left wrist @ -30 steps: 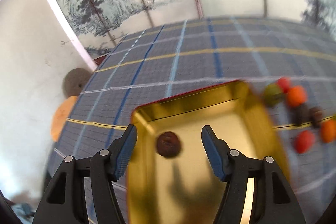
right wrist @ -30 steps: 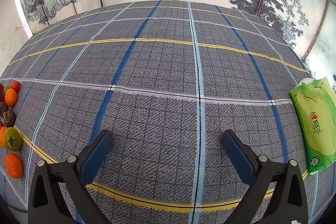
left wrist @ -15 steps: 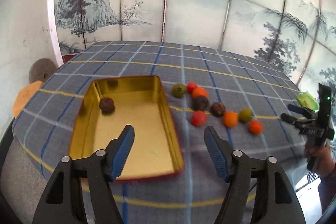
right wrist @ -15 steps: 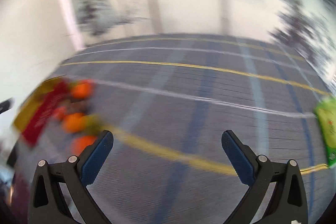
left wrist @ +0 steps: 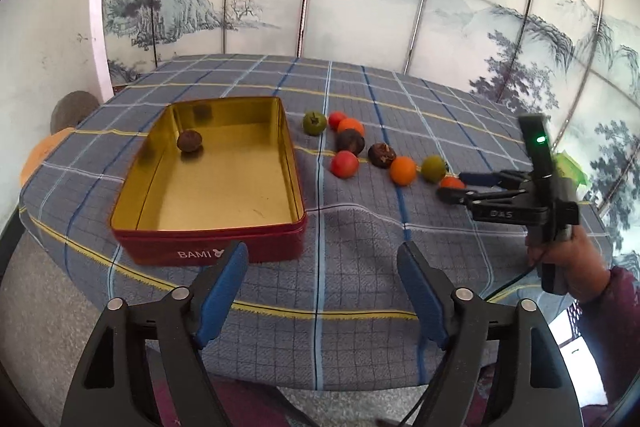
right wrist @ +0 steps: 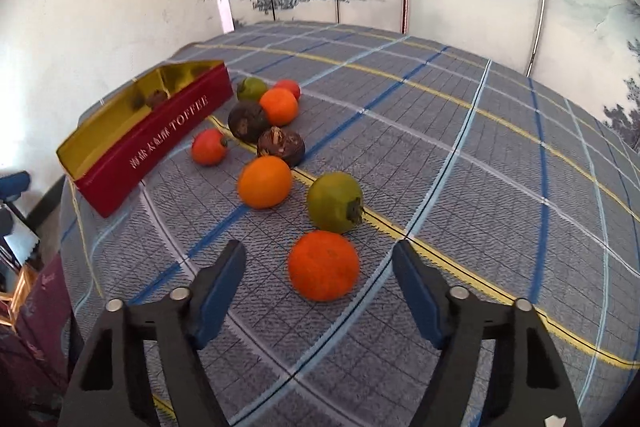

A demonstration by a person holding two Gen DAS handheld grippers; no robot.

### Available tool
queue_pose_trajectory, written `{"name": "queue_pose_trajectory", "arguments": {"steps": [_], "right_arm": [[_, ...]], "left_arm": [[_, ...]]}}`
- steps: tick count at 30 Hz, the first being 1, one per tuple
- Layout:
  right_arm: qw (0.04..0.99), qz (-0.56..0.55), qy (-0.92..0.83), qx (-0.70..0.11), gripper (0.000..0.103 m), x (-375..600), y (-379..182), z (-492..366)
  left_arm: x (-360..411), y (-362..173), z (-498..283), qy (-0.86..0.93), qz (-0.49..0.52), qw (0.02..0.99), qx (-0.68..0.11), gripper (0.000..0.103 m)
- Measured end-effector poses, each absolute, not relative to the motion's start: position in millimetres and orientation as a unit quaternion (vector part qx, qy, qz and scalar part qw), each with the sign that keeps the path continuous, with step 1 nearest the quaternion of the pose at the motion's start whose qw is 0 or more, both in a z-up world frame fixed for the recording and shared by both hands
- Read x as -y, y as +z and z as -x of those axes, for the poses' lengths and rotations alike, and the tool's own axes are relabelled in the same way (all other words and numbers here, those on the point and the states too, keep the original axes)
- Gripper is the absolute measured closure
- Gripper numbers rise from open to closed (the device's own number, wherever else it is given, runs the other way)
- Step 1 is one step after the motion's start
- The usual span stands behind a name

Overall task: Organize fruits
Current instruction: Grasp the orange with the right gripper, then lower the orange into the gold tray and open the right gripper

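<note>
A red tin [left wrist: 208, 243] with a gold inside stands on the checked tablecloth, and one brown fruit [left wrist: 189, 141] lies in it. To its right runs a line of several loose fruits in green, red, orange and dark brown [left wrist: 350, 141]. My left gripper [left wrist: 322, 251] hangs over the table's front edge, its jaws opening with nothing between them. My right gripper [right wrist: 318, 247] is at the near end of the line. Its jaws are closing around the nearest orange fruit [right wrist: 323, 271], and a gap still shows on both sides. A green fruit [right wrist: 334, 202] lies just beyond it.
A green tissue pack [left wrist: 572, 167] lies at the table's right edge. A person's hand [left wrist: 568, 259] holds the right gripper. A painted folding screen stands behind the table. A grey round object [left wrist: 74, 107] and an orange one [left wrist: 40, 155] sit beside the table's left side.
The left gripper drew back from over the tin to the table's front edge, and its jaws widened. The right gripper swung left from bare cloth to the fruits, and its jaws narrowed around the orange one.
</note>
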State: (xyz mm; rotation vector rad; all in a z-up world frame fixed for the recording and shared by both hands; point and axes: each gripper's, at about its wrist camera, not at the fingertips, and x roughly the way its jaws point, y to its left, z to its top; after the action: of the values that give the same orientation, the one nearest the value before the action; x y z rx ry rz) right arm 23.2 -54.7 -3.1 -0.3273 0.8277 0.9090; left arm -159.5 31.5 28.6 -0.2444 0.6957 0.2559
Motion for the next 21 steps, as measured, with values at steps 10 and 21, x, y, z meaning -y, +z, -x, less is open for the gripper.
{"name": "queue_pose_trajectory", "arguments": {"steps": [10,21], "right_arm": [[0.79,0.15,0.452,-0.386,0.07,51.5,13.1,-2.8],[0.721,0.138,0.59,-0.336,0.069,-87.0,79.2,21.3]], "left_arm": [[-30.6,38.5,181.7,0.14,0.134,0.932,-0.305,0.001],[-59.3,36.3,191.7,0.192,0.163,0.919,-0.303,0.001]]}}
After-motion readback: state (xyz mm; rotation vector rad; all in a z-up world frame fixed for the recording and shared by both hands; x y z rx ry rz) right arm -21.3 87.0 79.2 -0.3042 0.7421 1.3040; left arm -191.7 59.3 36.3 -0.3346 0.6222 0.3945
